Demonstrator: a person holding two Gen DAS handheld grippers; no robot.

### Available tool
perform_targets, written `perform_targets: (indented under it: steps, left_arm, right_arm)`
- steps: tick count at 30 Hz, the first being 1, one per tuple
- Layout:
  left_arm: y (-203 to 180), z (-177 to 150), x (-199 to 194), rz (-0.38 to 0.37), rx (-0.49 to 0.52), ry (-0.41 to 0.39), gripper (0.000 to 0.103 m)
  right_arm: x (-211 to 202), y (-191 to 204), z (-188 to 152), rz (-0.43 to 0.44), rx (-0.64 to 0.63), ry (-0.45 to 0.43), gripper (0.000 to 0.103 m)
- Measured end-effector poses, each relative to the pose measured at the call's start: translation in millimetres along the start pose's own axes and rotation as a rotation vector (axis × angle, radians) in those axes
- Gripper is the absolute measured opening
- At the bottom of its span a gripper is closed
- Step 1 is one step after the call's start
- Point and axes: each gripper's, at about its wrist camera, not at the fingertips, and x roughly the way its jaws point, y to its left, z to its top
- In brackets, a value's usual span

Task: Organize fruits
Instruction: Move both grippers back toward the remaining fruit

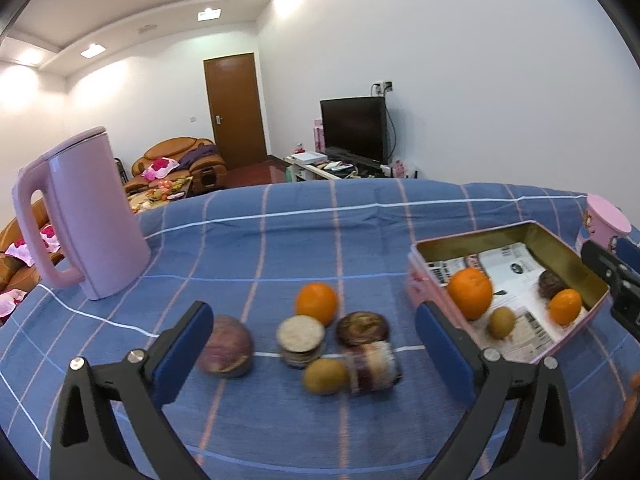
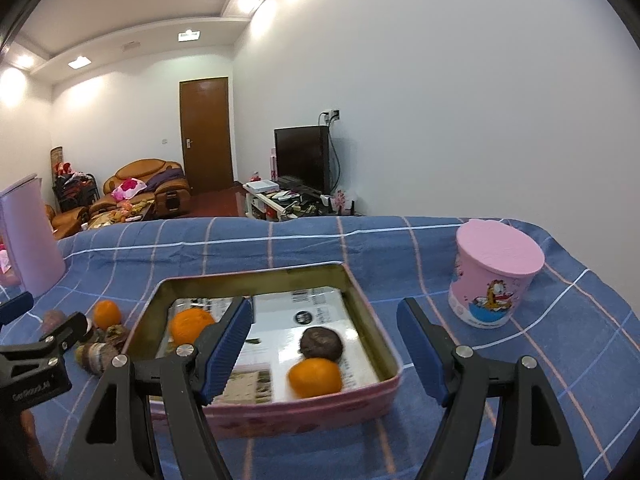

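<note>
My left gripper is spread wide with nothing between the pads, and so is my right gripper, hanging wide apart over the pink tin and gripping nothing.

Left view first: the loose pile sits right between my fingers, all smeared by blur. At 9 o'clock, half tucked behind my left pad, a purplish round fruit; I can't tell what kind. Dead centre, a small jar standing up, pale lid toward me. At 5 o'clock from it a second jar lies on its side, long axis running toward me, dark lid pointing away. A greenish-brown kiwi sits touching its left flank. At 12 o'clock, just behind the jars, a loose orange.

Out at 3 o'clock, the tin holds a big orange, a kiwi in the tin, a dark round fruit and a small orange, all on printed paper. My right pad cuts off the tin's near corner.

Right view: the tin lies under my jaws, my left finger hiding part of one orange. The pink cup stands at 2 o'clock, and the pink kettle is cropped at 9.
</note>
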Motion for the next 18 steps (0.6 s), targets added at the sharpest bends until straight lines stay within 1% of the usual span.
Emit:
perform_targets:
  steps: [12, 18]
  left_arm:
    - [45, -2, 7, 0.034, 0.001, 0.013, 0.103]
    - [74, -4, 13, 0.042, -0.003, 0.028, 0.103]
  right_arm:
    - [-9, 52, -4, 0.075, -0.017, -0.006, 0.076]
    - [-11, 76, -7, 0.126, -0.036, 0.011, 0.076]
